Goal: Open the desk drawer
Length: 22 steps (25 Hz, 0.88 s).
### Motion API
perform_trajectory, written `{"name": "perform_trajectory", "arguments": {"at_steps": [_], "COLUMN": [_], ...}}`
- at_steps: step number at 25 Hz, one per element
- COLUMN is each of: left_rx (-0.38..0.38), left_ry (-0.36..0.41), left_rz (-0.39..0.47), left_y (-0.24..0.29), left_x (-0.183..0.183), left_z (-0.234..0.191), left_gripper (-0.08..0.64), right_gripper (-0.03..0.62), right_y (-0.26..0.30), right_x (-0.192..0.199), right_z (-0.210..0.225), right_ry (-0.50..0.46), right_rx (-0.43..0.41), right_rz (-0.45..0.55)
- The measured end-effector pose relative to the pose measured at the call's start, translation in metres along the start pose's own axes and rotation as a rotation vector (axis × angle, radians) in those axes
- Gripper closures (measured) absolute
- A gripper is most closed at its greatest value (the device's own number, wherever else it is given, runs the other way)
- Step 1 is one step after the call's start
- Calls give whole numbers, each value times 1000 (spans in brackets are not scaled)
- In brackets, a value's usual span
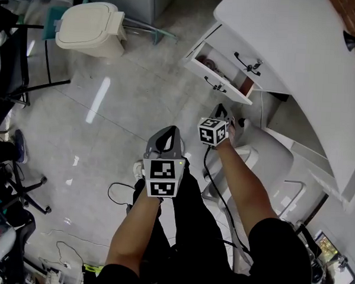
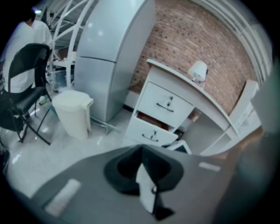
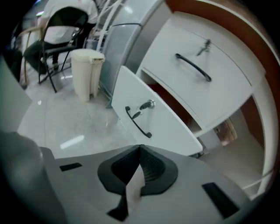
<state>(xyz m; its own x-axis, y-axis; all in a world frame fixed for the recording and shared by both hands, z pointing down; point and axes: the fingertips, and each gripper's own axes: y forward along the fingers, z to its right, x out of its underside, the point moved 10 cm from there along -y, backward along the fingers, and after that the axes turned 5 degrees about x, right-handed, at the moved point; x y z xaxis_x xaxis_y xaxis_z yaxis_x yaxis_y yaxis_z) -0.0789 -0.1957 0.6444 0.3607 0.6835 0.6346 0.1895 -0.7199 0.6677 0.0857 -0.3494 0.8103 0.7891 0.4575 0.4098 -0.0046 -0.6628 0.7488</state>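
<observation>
The white desk [image 1: 301,50] stands at the upper right with two drawers. Its lower drawer [image 1: 219,75] [image 2: 151,131] [image 3: 153,118] is pulled partway out, with a dark inside showing above its front. It has a black handle [image 3: 138,123] and a key in the lock [image 3: 148,104]. The upper drawer [image 1: 248,64] [image 3: 197,74] is closed. My right gripper [image 1: 220,111] [image 3: 140,148] is shut and empty, a short way in front of the lower drawer without touching it. My left gripper [image 1: 166,136] [image 2: 141,149] hangs further back over the floor, shut on nothing.
A cream lidded bin [image 1: 91,27] [image 2: 72,111] [image 3: 87,72] stands on the tiled floor left of the desk. Black chairs [image 1: 10,58] [image 2: 24,87] are at the left. A grey cabinet [image 2: 105,57] rises behind the bin. Cables [image 1: 118,192] lie on the floor near my legs.
</observation>
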Motion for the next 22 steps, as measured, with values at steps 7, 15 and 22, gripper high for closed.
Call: {"name": "perform_trajectory", "arguments": {"at_steps": [7,15,22], "left_rx": [17,53,90], "left_ry": [39,84,200], "left_rz": [49,118,205], "left_y": [-27,-100,-202], "left_x": [-23,-69,-127], "left_z": [9,46,84], "left_gripper": [560,561,561], "right_gripper": [594,594,594], "right_y": [-102,-247,-388], "right_x": [-2,-75,-109], "right_z": [29,76,112], "right_ry": [341,569,642], "right_rx": [-75,-89,-94], "right_rz": [107,341,498]}}
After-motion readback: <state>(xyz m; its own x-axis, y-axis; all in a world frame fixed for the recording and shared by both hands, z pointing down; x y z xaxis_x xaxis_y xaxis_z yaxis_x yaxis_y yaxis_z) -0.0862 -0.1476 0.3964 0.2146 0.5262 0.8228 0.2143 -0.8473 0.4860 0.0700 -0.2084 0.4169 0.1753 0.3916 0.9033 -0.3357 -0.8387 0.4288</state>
